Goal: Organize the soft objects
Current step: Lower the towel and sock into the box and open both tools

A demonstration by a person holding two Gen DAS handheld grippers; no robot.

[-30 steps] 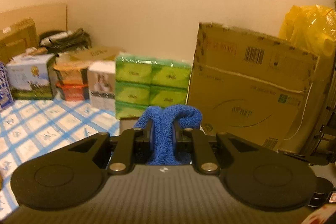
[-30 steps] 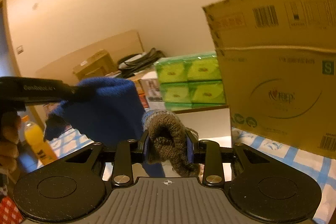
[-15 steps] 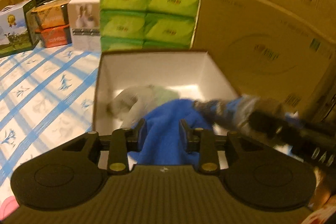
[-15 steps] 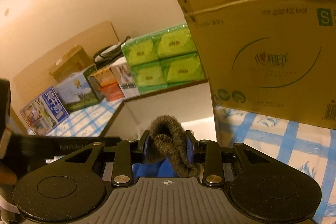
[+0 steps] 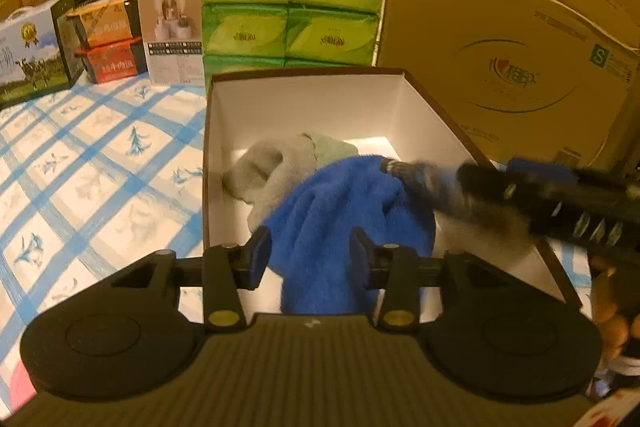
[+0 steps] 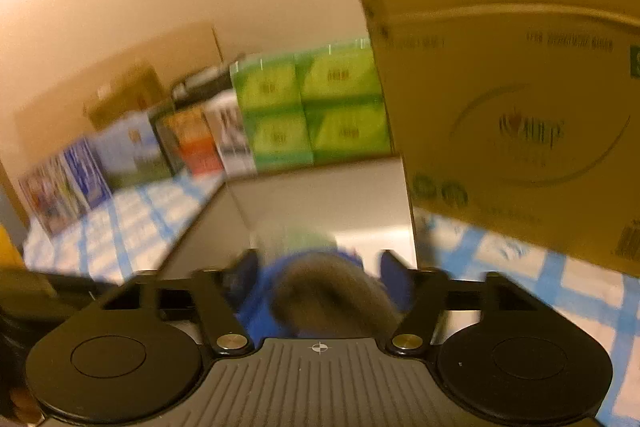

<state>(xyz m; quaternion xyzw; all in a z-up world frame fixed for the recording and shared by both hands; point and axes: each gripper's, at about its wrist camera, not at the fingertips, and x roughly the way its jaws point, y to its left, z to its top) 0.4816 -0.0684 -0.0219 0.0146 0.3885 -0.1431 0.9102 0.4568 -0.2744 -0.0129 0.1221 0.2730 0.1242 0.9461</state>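
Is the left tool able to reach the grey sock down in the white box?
Probably not straight away. The grey sock lies in the white box, but the blue sock sits between the opening left tool and it.

My left tool [image 5: 310,251] is matt black plastic with small brass-coloured screws, and the blue cloth [image 5: 340,215] between its fingers looks fuzzy, like terry. The open box [image 5: 304,103] is smooth white card inside, the grey sock [image 5: 264,171] in it a soft knit. Behind stand glossy green film-wrapped packs [image 5: 292,7] and a rough brown corrugated carton [image 5: 508,39]; the bench [image 5: 92,163] wears a smooth printed cover.
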